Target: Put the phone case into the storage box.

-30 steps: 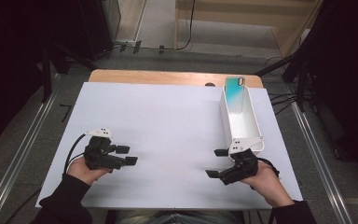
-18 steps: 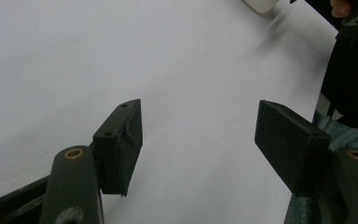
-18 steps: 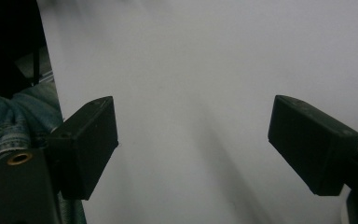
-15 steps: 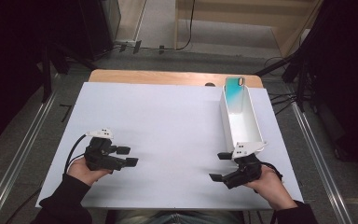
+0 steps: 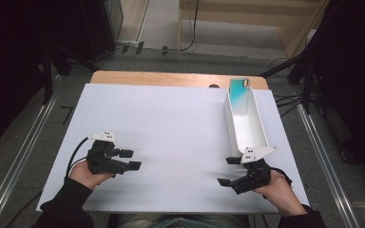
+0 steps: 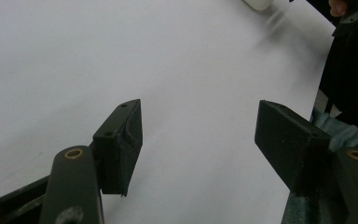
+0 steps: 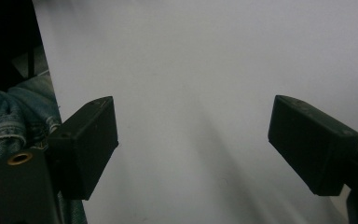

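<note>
My left gripper [image 5: 132, 159] rests on the white tabletop [image 5: 171, 123] at the near left, held in a hand. Its jaws stand open with nothing between them, and the left gripper view [image 6: 198, 135] shows bare white surface in the gap. My right gripper [image 5: 228, 171] sits at the near right, just in front of the near end of a long white box [image 5: 261, 137]. Its jaws are wide apart too, over bare table in the right gripper view [image 7: 193, 140]. A phone [image 5: 239, 90] with a teal screen leans at the far end of the box.
The white board lies on a wooden table [image 5: 171, 78] with metal rails [image 5: 24, 156] along both sides. Cables [image 5: 285, 102] trail on the floor at the far right. Blue jeans [image 7: 9, 116] show past the table's near edge.
My right gripper has drifted slightly toward the near edge, away from the box's end. The left gripper has stayed put.
</note>
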The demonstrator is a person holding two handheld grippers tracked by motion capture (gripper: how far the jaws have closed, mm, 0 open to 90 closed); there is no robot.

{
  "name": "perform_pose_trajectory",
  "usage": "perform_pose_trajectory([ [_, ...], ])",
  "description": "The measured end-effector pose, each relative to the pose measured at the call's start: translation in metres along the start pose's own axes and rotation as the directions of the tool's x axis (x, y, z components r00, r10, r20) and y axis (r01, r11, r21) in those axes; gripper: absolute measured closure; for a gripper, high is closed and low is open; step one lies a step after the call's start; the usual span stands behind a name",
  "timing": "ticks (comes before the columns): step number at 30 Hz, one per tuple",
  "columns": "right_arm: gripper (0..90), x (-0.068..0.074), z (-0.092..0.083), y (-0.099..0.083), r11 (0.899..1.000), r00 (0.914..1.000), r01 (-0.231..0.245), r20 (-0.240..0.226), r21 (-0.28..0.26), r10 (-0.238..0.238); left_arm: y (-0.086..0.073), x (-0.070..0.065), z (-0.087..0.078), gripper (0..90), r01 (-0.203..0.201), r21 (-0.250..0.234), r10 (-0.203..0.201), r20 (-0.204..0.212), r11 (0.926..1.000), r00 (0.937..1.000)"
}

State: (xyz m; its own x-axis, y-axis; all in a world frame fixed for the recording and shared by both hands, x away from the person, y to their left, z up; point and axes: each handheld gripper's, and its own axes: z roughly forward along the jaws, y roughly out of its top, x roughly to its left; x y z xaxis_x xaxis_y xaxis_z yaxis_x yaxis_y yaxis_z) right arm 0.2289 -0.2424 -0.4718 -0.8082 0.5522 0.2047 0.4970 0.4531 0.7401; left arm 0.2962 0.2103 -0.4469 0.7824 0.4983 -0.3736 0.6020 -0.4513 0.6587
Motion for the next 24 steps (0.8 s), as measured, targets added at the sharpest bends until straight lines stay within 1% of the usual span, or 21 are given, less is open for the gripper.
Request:
perform_pose_trajectory([
  [4, 14.4, -0.0011, -0.0005, -0.0011, 1.0, 1.0, -0.004, -0.007, -0.003, 0.004, 0.0, 0.0001, 0.0, 32.2, 0.0, 0.0, 0.0, 0.001, 1.0, 1.0],
  [10, 14.4, -0.0003, -0.0004, -0.0011, 1.0, 1.0, 0.003, -0.009, -0.005, -0.003, 0.0, 0.0003, 0.0001, 32.2, 0.0, -0.002, 0.0, 0.002, 1.0, 1.0],
  [13, 14.4, 0.0001, -0.0008, -0.001, 1.0, 1.0, -0.003, -0.007, -0.007, 0.003, 0.0, 0.0004, 0.0001, 32.1, 0.001, -0.002, -0.001, 0.002, 1.0, 1.0],
  [24, 14.4, -0.0001, -0.0011, -0.0009, 1.0, 0.9999, 0.007, -0.01, -0.009, -0.007, 0.0, 0.0006, -0.0001, 32.2, 0.002, 0.001, -0.002, 0.002, 1.0, 1.0],
])
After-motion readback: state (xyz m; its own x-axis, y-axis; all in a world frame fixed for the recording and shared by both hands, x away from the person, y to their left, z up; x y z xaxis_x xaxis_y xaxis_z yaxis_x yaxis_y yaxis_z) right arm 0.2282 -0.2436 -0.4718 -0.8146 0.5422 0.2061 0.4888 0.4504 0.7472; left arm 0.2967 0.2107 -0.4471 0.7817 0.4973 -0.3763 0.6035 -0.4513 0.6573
